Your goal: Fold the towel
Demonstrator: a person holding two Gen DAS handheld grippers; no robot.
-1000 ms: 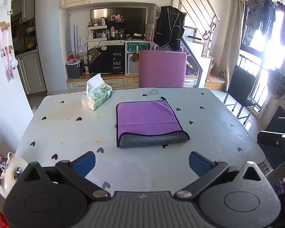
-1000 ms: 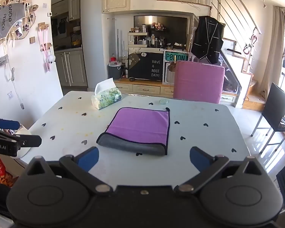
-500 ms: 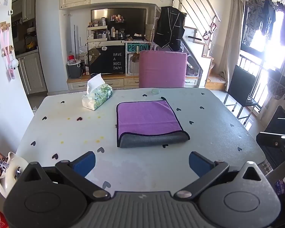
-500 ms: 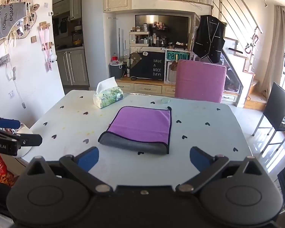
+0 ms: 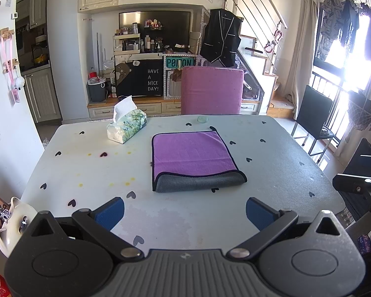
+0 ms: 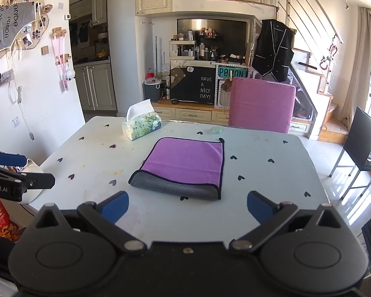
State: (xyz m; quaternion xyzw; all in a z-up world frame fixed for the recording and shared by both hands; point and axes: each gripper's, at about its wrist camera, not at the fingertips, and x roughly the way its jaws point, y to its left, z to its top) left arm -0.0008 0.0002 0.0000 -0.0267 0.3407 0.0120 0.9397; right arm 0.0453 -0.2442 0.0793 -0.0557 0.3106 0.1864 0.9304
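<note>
A purple towel (image 5: 191,152) with a grey underside lies folded flat on the white table (image 5: 86,173), its grey fold edge nearest me; it also shows in the right wrist view (image 6: 185,160). My left gripper (image 5: 185,212) is open and empty, held above the table's near edge, short of the towel. My right gripper (image 6: 187,206) is open and empty too, near the front edge. The left gripper shows at the left edge of the right wrist view (image 6: 17,180), and the right gripper shows at the right edge of the left wrist view (image 5: 358,185).
A tissue box (image 5: 126,126) stands at the back left of the table, and a small round disc (image 5: 202,119) lies behind the towel. A pink chair (image 5: 211,90) stands at the far side and a black chair (image 5: 314,116) to the right. A white cat-shaped object (image 5: 12,220) sits off the near left corner.
Both grippers have shifted very slightly; the towel sits a bit higher in the right wrist view. The towel itself has not moved and both grippers stay open.
</note>
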